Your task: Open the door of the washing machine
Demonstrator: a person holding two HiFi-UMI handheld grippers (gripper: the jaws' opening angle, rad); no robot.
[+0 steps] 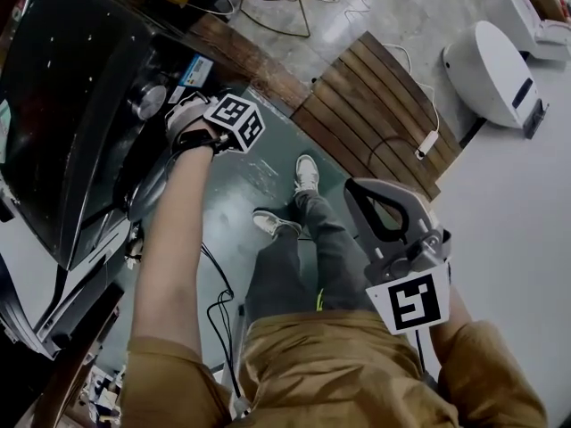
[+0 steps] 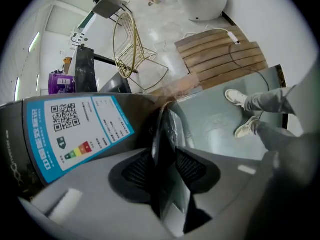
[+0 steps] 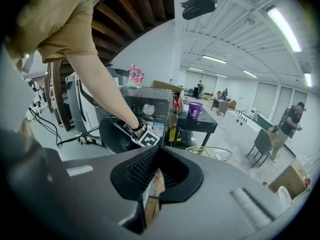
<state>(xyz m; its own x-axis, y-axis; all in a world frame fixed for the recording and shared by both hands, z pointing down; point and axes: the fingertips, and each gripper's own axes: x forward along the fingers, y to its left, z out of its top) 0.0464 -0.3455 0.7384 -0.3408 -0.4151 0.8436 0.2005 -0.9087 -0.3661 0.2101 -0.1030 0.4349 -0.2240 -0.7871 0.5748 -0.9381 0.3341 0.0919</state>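
Observation:
The dark washing machine point(image 1: 71, 105) stands at the left of the head view, its round door point(image 1: 150, 190) swung a little off the front. My left gripper point(image 1: 174, 119) reaches down to that door. In the left gripper view the door's thin shiny edge point(image 2: 167, 129) runs between the ribbed pads, and my left gripper point(image 2: 167, 156) is shut on it, next to a blue energy label point(image 2: 75, 129). My right gripper point(image 1: 361, 194) hangs in the air over my legs, away from the machine, shut with nothing in it point(image 3: 152, 176).
A wooden slat platform point(image 1: 384, 105) with a cable and power strip point(image 1: 426, 143) lies beyond my feet point(image 1: 306, 172). White toilets point(image 1: 495, 65) stand at the far right. A gold wire chair point(image 2: 132, 49) is behind the machine. Cables point(image 1: 219, 310) trail on the floor by my left leg.

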